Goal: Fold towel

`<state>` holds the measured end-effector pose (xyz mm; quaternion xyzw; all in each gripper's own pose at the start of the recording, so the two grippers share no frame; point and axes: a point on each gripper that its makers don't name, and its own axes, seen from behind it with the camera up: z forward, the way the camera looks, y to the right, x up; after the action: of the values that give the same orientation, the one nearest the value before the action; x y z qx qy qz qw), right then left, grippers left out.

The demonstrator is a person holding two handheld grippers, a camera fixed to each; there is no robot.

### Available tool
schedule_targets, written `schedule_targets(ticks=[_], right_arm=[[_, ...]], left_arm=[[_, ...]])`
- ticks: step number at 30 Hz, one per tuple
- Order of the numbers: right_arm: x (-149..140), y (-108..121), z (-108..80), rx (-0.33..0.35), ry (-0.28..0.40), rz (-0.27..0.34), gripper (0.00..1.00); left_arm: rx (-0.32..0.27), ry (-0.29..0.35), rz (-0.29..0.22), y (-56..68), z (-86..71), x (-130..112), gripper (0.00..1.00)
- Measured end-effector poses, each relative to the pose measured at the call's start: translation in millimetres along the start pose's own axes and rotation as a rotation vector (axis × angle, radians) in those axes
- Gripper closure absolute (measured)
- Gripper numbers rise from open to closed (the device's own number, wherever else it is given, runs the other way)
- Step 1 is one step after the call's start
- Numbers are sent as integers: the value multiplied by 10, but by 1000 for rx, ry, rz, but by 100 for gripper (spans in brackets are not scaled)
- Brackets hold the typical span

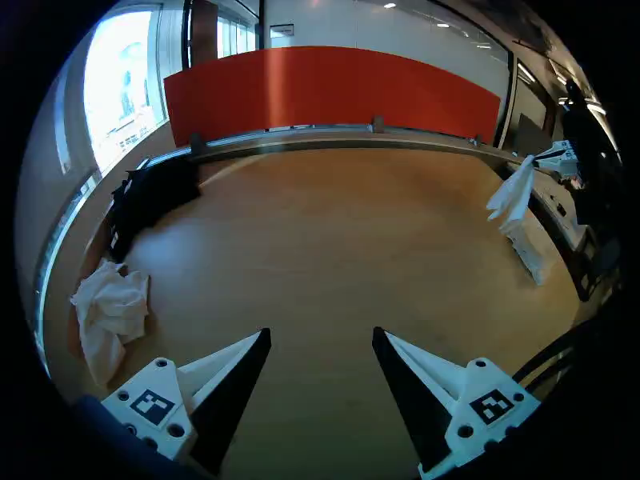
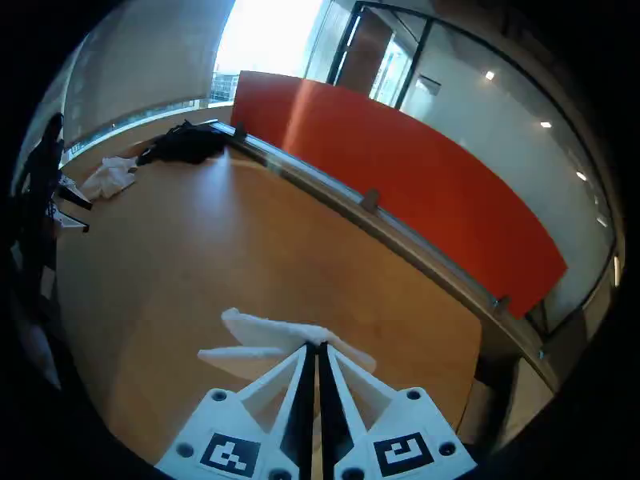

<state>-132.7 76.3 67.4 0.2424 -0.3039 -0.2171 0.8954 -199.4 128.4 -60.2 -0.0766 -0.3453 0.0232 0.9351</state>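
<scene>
Wooden counter (image 1: 336,256), running up to an orange partition (image 1: 336,92). Near the partition's left end, lying on the wood, a black bundle (image 1: 152,196); farther from the partition, past the bundle, a crumpled white towel (image 1: 110,308).

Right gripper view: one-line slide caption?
Right gripper shut on a white towel over the wooden table beside an orange divider.

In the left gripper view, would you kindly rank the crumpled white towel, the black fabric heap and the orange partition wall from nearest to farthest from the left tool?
1. The crumpled white towel, near left.
2. The black fabric heap, farther back left.
3. The orange partition wall, at the far back.
</scene>
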Motion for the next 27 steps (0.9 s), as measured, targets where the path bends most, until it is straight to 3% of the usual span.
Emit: schedule_targets(ticks=[15,27], right_arm=[[-591,588,-246,-74,-68,50,97],[-839,695,-431,-94,-90,65,97]], left_arm=[[-7,-10,25,194,32,63,6],[-19,-9,45,303,28,114,6]])
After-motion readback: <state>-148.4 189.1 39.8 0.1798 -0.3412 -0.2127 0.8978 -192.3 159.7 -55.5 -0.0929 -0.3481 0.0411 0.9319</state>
